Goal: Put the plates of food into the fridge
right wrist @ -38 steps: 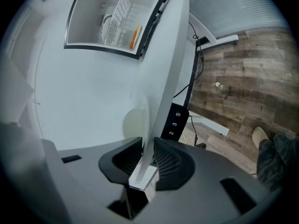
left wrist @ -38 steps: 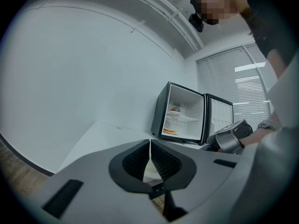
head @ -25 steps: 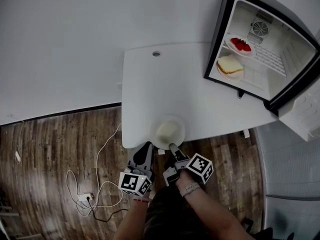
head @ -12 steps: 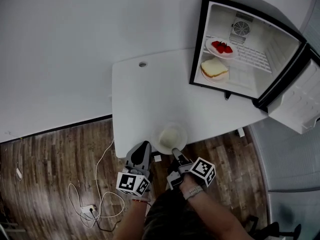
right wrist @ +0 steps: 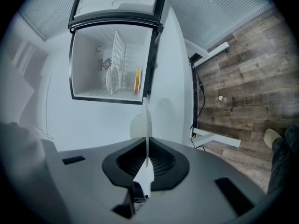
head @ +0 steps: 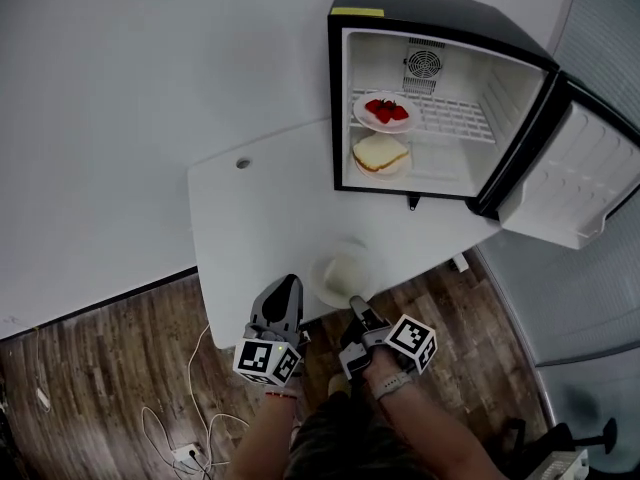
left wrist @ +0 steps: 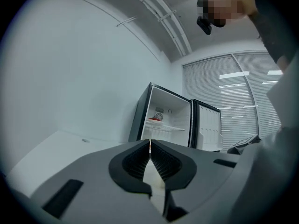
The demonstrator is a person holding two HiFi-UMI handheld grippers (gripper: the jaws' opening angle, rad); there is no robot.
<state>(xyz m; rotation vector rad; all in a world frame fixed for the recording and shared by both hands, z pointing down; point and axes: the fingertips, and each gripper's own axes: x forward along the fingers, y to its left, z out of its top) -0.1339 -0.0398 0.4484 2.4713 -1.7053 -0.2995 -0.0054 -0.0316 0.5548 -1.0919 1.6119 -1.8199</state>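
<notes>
Only the right hand-held gripper [head: 354, 306] pinches the rim of the round white plate of pale food [head: 343, 271] at the near edge of the white bench [head: 250, 218]; the left hand-held gripper [head: 286, 286] is closed on nothing, so the plate could tip and spill. The open black fridge [head: 440, 13] at the far end already holds a plate of strawberries [head: 385, 112] and a sandwich plate [head: 380, 155] that it might knock, and a dark wood floor [head: 100, 368] lies below.

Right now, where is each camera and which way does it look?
Head view: on the person's head, looking down on the table, fridge, left gripper, right gripper, forearms.
Left gripper view: on the left gripper, looking along shut, empty jaws at the fridge; a sleeve shows.
Right gripper view: on the right gripper, rolled sideways, jaws clamped on the plate; a shoe shows.
Shared: all show the fridge.
</notes>
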